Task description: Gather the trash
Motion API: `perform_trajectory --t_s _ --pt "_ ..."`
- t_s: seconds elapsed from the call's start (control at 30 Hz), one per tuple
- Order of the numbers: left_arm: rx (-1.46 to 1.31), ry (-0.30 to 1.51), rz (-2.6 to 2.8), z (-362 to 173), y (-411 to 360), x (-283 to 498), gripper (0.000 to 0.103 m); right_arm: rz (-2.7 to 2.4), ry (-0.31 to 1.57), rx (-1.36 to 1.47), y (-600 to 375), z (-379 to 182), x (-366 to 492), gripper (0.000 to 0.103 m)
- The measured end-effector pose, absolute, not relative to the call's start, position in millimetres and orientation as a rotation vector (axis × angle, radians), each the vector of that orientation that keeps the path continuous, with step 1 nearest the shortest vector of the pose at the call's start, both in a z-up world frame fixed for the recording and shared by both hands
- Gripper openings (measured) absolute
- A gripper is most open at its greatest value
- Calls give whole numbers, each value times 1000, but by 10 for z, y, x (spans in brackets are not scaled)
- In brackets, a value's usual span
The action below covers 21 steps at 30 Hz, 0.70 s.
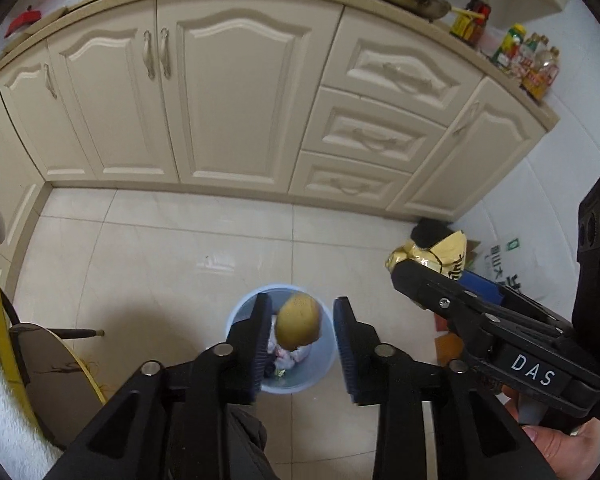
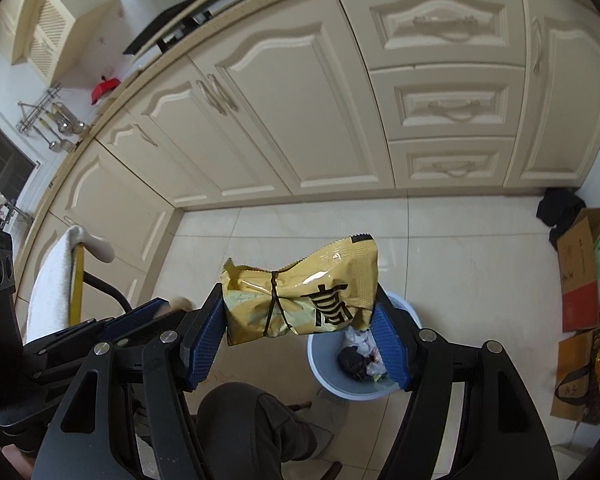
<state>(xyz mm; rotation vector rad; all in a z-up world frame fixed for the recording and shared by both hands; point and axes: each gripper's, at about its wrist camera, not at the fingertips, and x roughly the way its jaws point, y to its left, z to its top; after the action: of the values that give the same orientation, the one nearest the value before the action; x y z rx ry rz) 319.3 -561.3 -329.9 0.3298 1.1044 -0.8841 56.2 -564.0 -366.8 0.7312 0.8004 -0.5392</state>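
Note:
A light blue bin (image 1: 236, 320) stands on the tiled floor with crumpled paper and dark scraps inside. My left gripper (image 1: 303, 299) points down over it, jaws apart. Between them sits a round yellow-brown fruit (image 1: 300, 324), with a gap to each pad. My right gripper (image 2: 300, 292) is shut on a crinkled yellow snack bag (image 2: 300, 296) tied with a dark band, held a little left of the bin (image 2: 320, 368) and above it. In the left wrist view the right gripper (image 1: 420, 276) and its bag (image 1: 444, 250) show at the right.
Cream cabinets (image 1: 228, 92) and drawers (image 2: 452, 104) run along the far side. Cardboard boxes (image 2: 580, 272) and a black bundle (image 2: 560, 204) fill the right corner. A chair with a white towel (image 2: 56, 272) stands at the left. A person's knee (image 2: 244, 420) is below.

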Motion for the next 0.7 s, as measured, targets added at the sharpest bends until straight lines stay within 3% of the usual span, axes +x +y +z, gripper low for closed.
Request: perform_trajectory --t_s 0.07,0.13,0.17,0.33,0.53,0.7 --pt "336 1109 -852 -3336 -5656 3265 71 -543 800 768 -5689 -3743 543 70" --pt "312 1086 -830 -3303 -5663 3337 85 -540 795 788 -5713 -3774 519 74" --pt "312 1077 -823 -3310 -5673 3345 90 -539 794 792 -5720 -3783 509 81" --pt "324 1033 -794 -3226 -5678 3334 97 -559 788 803 -5696 -3789 499 102" --pt "316 962 -765 -3056 -5569 3148 102 -617 789 784 -5611 -3694 482 103" --pt "286 899 -763 -2837 -5029 2760 102 -615 786 753 -5468 -3539 482 103"
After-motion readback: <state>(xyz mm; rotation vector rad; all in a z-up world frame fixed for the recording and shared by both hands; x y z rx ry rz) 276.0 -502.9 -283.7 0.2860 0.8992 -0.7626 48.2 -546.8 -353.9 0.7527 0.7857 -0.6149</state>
